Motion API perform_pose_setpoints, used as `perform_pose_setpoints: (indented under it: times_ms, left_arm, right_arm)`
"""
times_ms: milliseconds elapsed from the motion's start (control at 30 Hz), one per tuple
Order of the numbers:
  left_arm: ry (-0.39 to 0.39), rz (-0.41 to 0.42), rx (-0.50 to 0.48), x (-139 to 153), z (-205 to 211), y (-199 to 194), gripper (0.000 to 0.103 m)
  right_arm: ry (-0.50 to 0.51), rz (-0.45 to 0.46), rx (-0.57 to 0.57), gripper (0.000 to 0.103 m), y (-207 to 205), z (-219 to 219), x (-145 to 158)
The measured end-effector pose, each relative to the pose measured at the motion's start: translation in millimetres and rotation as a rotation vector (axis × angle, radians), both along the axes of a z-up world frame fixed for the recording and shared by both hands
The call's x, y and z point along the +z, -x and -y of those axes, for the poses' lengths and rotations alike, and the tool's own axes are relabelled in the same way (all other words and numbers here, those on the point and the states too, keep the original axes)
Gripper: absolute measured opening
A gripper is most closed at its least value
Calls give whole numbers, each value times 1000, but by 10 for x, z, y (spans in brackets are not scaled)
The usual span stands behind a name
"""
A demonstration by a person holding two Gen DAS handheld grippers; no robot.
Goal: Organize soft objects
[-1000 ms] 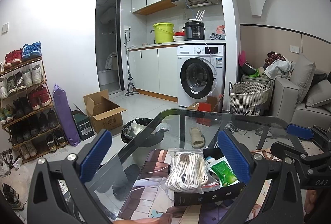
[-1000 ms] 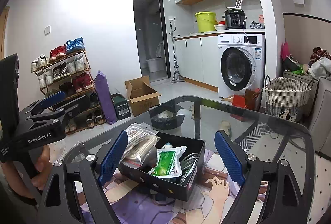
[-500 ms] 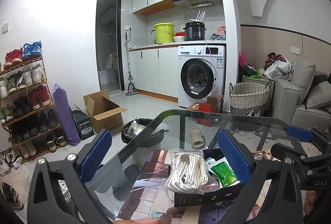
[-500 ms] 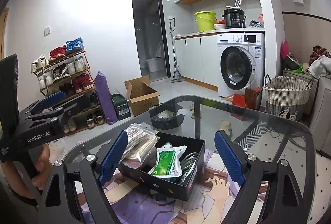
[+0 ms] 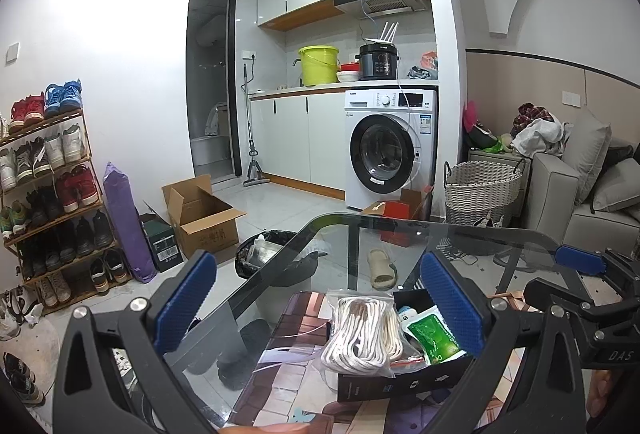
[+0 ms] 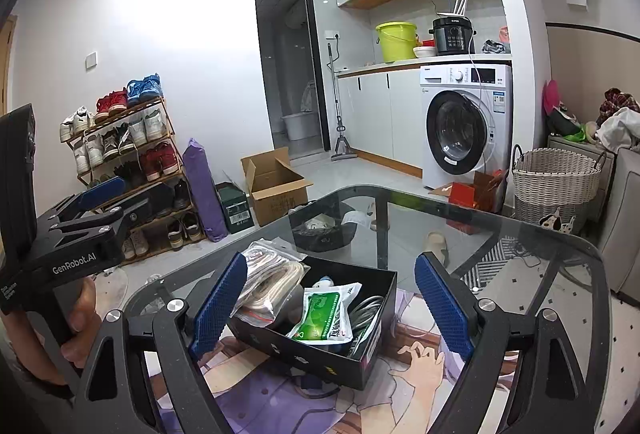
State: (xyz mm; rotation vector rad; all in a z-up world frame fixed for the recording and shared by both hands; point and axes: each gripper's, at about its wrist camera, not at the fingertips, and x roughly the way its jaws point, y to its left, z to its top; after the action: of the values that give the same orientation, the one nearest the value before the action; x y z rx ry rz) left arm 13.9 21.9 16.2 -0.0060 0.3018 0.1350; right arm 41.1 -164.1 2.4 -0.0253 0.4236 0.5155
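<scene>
We saw the left gripper with its jaws spread wide, holding and touching nothing. The right gripper stood equally wide open and empty. Both hung above the glass table, pointed at a black box resting on a printed mat.

From the right wrist view, the box lay between the blue pads, below and beyond them. A clear bag of white cord leaned over the box's left wall, close to the left pad. A green-and-white packet lay in the middle of the box, and grey cable was coiled along its right side.

From the left wrist view, the bag of cord sat between the fingers, with the packet just beside the right pad. Beyond the table we noted a washing machine, a shoe rack and a wicker basket.
</scene>
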Motion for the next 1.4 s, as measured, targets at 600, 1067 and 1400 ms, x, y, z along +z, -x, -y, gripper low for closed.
perform_pose_setpoints:
  times_ms: [600,1067,1400]
  left_arm:
    - [0,1,1,-3,13,0,103]
    - [2,0,2,-22,34,-2,103]
    - [3,2,3,-35,39,-14,103]
  right_arm:
    - [0,-2,0,87,6,-9,-10]
    - [0,-4,-1,87,12,-17,-9]
    - [-1,-3,-1,87,23,-34,-38]
